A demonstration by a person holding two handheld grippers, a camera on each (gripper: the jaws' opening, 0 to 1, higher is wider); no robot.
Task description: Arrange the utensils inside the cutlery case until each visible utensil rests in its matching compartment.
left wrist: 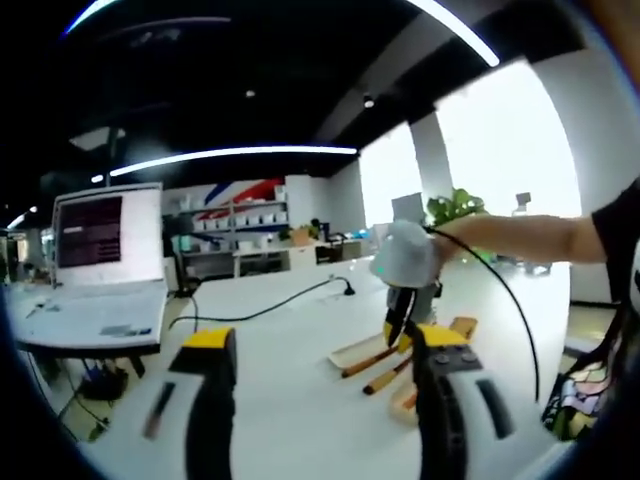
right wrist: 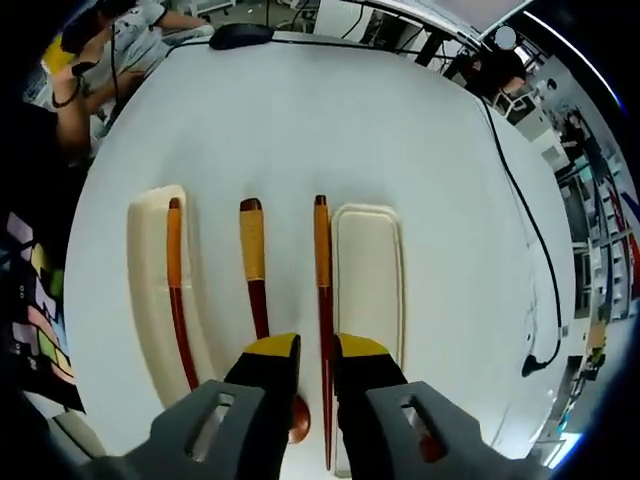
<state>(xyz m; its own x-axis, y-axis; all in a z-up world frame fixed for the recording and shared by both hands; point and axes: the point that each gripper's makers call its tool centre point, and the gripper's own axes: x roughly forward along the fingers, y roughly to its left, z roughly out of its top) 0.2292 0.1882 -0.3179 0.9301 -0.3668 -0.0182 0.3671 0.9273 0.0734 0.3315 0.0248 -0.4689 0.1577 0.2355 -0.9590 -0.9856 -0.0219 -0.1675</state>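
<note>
Between my right gripper's [right wrist: 311,362] yellow-tipped jaws runs a slim chopstick [right wrist: 322,300], lying just left of the empty lid-like tray [right wrist: 368,280]. The jaws straddle it closely, but I cannot tell whether they pinch it or merely bracket it; I judge I am lining up to lift it toward its slot. Just left of the jaws lies the wooden spoon [right wrist: 256,280] on the bare table [right wrist: 300,120], its bowl partly hidden under my left jaw. Further left, a second chopstick [right wrist: 175,290] already rests in the cream case [right wrist: 145,290].

My left gripper [left wrist: 320,345] hangs spread and empty, held back from the work. Its view shows my right gripper from outside, tilted nose-down over the utensils, plus a laptop [left wrist: 105,270] far off left; the right gripper view alone shows how the pieces sit.
</note>
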